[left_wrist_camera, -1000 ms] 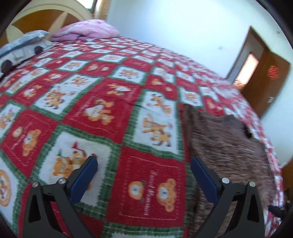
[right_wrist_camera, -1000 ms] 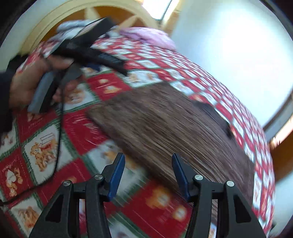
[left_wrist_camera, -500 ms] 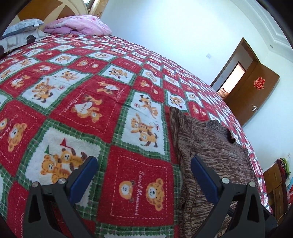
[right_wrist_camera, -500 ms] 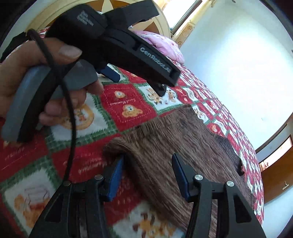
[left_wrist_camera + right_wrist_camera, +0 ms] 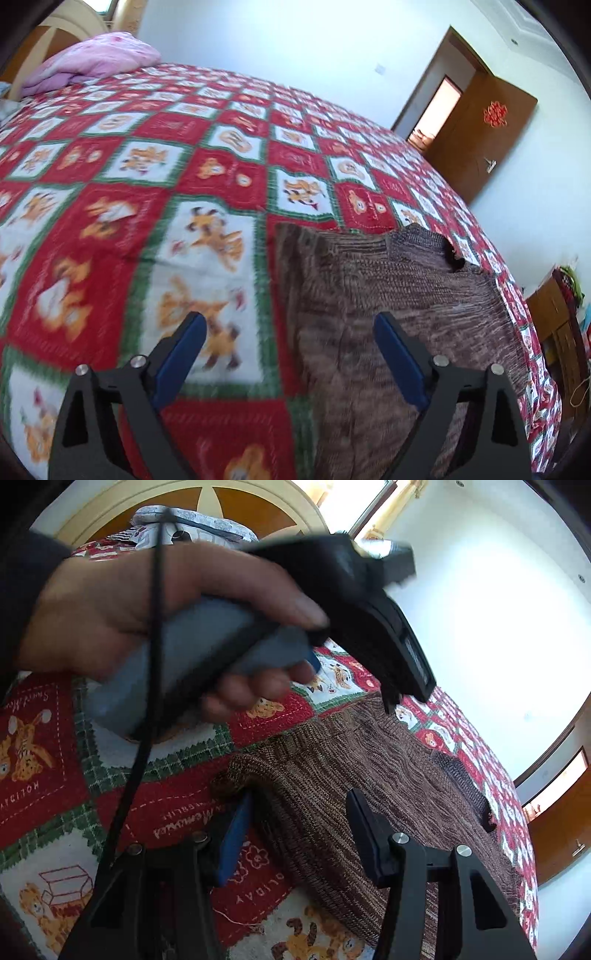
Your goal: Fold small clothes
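A brown knitted sweater (image 5: 388,306) lies flat on a red, white and green bear-patterned bedspread (image 5: 166,184). In the left wrist view my left gripper (image 5: 290,334) is open, low over the sweater's left edge, which lies between the jaws. In the right wrist view the sweater (image 5: 351,775) fills the middle. My right gripper (image 5: 299,812) is open and straddles the sweater's near corner, left finger on the bedspread (image 5: 44,738) beside it. The hand holding the left gripper (image 5: 351,602) hovers above the sweater's far edge.
A pink pillow (image 5: 92,66) lies at the head of the bed by a wooden headboard (image 5: 221,502). A brown door (image 5: 480,136) stands open in the far wall. A wooden cabinet (image 5: 557,332) stands beside the bed at right.
My left gripper has moved right and down toward the sweater's left edge. My right gripper has come in low until its jaws straddle the sweater's near corner. Both stay open.
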`<state>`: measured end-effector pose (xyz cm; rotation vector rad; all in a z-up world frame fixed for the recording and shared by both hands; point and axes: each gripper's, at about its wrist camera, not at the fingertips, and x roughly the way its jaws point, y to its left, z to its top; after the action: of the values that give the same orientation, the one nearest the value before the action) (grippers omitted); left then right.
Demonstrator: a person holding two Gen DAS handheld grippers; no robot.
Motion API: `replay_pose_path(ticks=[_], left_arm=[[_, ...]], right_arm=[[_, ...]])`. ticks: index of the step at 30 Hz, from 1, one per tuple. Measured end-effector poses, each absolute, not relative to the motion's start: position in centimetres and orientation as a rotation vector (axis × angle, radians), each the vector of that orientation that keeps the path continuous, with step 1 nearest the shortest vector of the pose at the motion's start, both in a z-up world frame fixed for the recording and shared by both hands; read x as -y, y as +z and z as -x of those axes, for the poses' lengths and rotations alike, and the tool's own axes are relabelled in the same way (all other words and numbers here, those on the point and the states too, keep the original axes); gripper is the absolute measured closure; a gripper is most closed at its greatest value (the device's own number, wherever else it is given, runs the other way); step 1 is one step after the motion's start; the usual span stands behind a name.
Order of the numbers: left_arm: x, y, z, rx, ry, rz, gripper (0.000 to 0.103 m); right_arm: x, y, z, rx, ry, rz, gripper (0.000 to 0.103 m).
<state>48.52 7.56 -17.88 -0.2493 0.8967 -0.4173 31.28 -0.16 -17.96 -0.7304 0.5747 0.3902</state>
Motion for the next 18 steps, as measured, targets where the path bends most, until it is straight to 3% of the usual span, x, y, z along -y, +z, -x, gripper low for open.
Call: replay_pose_path(ticks=[6, 9, 15, 17, 18], left_arm=[[-6.7, -18.8, -50.0, -0.916, -0.405, 0.247, 0.027], [-6.7, -19.0, -49.9, -0.912, -0.412, 0.25, 0.028], [-6.5, -19.1, -50.3, -0.911, -0.404, 0.259, 0.058], [-6.1, -19.1, -50.4, -0.923, -0.418, 0.254, 0.074], [-5.9, -19.2, -50.4, -0.936, -0.422, 0.248, 0.085]], right_arm=[[-0.2, -18.0, -30.8, -0.563, 0.387, 0.734, 0.049], [-0.3, -17.8, -30.5, -0.565, 0.391, 0.73, 0.049], [-0.2, -18.4, -30.8, -0.551, 0.383, 0.75, 0.052], [-0.3, -18.3, -30.6, -0.55, 0.39, 0.755, 0.056], [-0.4, -18.4, -30.4, -0.553, 0.398, 0.757, 0.065]])
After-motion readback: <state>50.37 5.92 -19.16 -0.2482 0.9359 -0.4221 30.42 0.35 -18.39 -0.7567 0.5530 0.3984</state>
